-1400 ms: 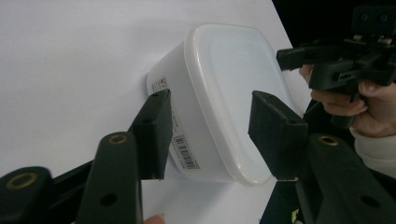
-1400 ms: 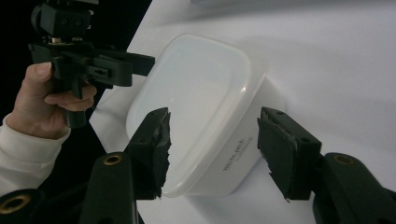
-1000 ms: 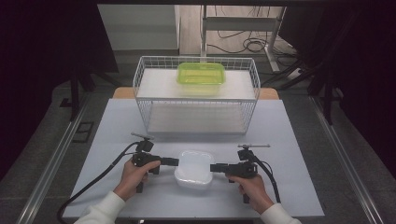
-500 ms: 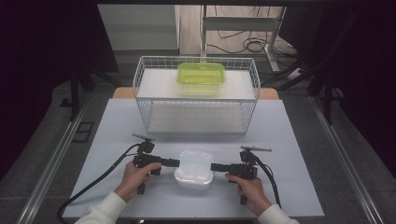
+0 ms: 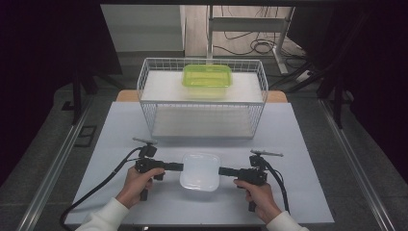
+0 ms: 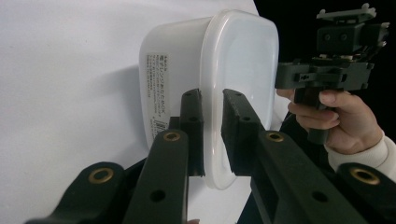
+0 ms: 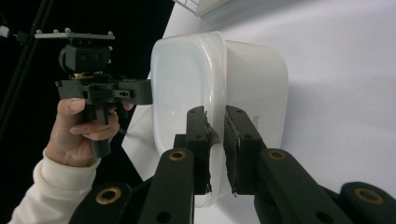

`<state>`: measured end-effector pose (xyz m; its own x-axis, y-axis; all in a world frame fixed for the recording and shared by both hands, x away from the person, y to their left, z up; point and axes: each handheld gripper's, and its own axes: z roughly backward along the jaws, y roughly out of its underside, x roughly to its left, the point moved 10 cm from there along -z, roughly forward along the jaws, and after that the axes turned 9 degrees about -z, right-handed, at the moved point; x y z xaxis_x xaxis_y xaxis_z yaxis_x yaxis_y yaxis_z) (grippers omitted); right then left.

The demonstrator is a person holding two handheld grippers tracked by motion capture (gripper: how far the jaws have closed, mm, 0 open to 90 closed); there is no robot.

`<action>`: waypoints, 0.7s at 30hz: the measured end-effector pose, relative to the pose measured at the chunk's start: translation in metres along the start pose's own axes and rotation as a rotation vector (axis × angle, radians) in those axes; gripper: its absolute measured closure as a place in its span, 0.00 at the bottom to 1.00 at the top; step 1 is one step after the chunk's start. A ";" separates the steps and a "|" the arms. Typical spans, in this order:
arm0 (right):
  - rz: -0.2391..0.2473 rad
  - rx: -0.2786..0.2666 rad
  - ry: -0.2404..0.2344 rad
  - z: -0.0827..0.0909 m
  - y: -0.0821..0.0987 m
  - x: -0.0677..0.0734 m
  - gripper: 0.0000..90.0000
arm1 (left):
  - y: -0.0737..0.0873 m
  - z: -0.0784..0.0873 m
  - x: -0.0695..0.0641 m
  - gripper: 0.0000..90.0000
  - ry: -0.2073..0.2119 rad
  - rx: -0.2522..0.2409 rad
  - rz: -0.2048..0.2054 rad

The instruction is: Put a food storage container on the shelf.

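A white lidded plastic container [image 5: 199,171] lies on the table near its front edge, between my two grippers. My left gripper [image 5: 180,167] reaches in from the left. In the left gripper view its jaws have just been closing, and the left gripper [image 6: 212,100] now pinches the lid rim of the container [image 6: 243,60]. My right gripper [image 5: 221,171] comes in from the right. Its jaws have also just been closing, and the right gripper [image 7: 215,114] is clamped on the opposite rim of the container [image 7: 182,79].
A white wire basket [image 5: 144,101] stands at the back of the pale table [image 5: 288,134]. A green lidded container [image 5: 207,76] rests in the basket's far part. Cables trail from both grippers toward the front edge. Dark floor surrounds the table.
Both hands keep their places at the container's two ends. The container has shifted very slightly away from the front edge.
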<state>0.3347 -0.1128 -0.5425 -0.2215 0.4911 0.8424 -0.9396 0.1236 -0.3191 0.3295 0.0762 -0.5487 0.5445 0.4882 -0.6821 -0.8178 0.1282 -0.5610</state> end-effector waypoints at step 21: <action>0.109 -0.022 -0.012 0.007 -0.008 0.013 0.89 | -0.007 0.005 -0.010 0.89 -0.025 -0.024 -0.065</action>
<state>0.3370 -0.1130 -0.5259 -0.3258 0.4921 0.8073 -0.9038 0.0884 -0.4187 0.3285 0.0748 -0.5357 0.5912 0.5008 -0.6322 -0.7761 0.1401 -0.6149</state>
